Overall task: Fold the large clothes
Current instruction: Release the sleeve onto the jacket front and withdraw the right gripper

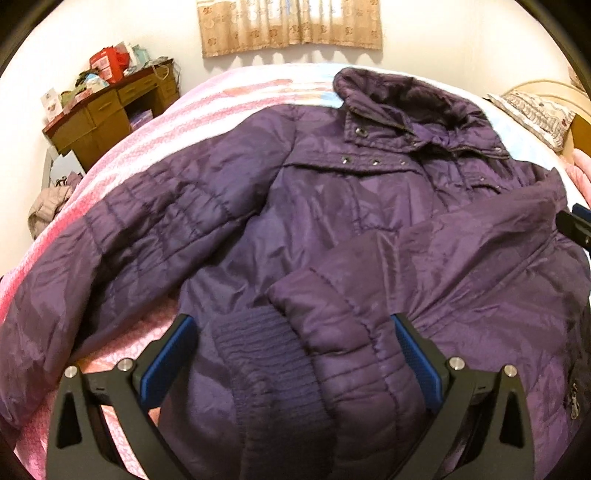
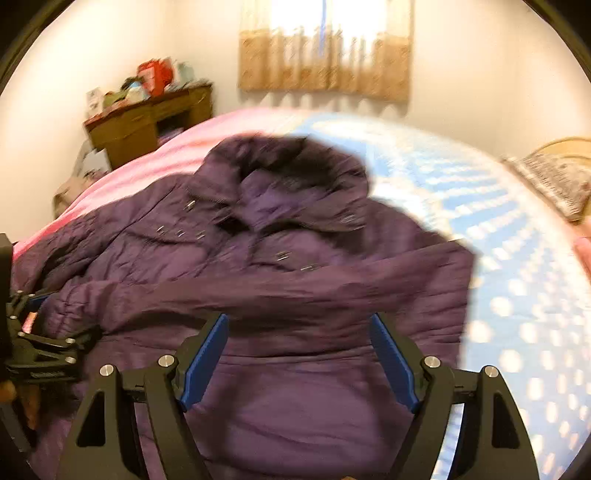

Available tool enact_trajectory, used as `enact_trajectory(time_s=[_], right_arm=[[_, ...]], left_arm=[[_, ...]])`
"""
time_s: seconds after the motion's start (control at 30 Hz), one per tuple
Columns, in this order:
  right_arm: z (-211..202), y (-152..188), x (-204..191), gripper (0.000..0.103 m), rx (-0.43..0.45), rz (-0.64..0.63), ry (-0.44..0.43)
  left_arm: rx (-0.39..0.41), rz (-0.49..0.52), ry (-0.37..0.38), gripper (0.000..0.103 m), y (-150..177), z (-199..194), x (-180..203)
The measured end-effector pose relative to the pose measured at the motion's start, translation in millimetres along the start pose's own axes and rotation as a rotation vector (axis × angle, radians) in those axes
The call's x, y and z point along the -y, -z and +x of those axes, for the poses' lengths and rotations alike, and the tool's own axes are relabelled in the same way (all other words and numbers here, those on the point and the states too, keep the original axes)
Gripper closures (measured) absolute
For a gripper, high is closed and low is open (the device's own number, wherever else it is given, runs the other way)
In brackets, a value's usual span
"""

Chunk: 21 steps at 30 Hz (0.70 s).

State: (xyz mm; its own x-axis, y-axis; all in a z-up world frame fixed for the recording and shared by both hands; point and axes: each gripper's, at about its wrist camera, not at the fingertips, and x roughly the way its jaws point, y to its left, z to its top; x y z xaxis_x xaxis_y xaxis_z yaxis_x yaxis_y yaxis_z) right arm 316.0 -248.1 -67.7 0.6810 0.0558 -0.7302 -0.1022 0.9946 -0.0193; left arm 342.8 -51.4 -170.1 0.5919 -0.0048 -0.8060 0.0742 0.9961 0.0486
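A large purple padded jacket (image 1: 332, 206) lies front up on the bed, hood toward the far wall. One sleeve (image 1: 351, 332) is folded across the body, its ribbed cuff (image 1: 266, 354) between my left gripper's fingers. My left gripper (image 1: 295, 325) is open just above that cuff, holding nothing. The other sleeve (image 1: 110, 251) stretches out to the left. In the right wrist view the jacket (image 2: 277, 258) is blurred, the folded sleeve (image 2: 258, 291) lying across it. My right gripper (image 2: 299, 325) is open above the jacket's lower body. The left gripper shows at that view's left edge (image 2: 40, 350).
The bed cover is pink (image 1: 207, 110) on the left and blue with white dots (image 2: 517, 258) on the right. A cluttered wooden desk (image 1: 110, 110) stands by the far left wall. A patterned pillow (image 1: 535, 114) lies at far right. A curtain (image 1: 291, 26) hangs above.
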Motion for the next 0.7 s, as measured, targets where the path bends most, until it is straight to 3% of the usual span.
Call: enact_trajectory(time_s=[0.13,0.3,0.37,0.43,0.5,0.57,0.63,0.7], right_arm=[[48.3,20.9,-28.7,0.024,-0.160,-0.101,-0.002],[36.1,18.9,-17.3,0.024,-0.104,-0.054,-0.048],[7.1,8.1,1.8,0.024,0.022,-0.004,-0.057],[-7.9,-1.4,19.4,0.024,0.097,0.029,0.006],[-2.6,-13.1,49.1,0.024,0.100,0.086,0.081],[17.1,-15.1,72.9,0.024,0.041,0.144,0.050],[43.2,-7.8,85.7,0.024,-0.042,0.145,0.055],[59.5,2.8,91.4,0.024,-0.081,0.154,0.075]], left_arm=[[0.001,0.003,0.003,0.000,0.8,4.9,1.0],[0.048,0.018,-0.021,0.000,2.7,-7.3,5.2],[0.106,0.011,-0.036,0.000,0.1,-28.1,5.6],[0.209,0.020,-0.027,0.000,-3.7,-51.7,8.6],[0.245,0.015,-0.017,0.000,-10.1,-58.9,12.6],[0.212,0.040,-0.002,0.000,-17.4,-47.3,21.8],[0.165,0.075,-0.049,0.000,-19.2,-24.8,31.9],[0.071,0.109,-0.055,0.000,-14.9,2.5,38.7]])
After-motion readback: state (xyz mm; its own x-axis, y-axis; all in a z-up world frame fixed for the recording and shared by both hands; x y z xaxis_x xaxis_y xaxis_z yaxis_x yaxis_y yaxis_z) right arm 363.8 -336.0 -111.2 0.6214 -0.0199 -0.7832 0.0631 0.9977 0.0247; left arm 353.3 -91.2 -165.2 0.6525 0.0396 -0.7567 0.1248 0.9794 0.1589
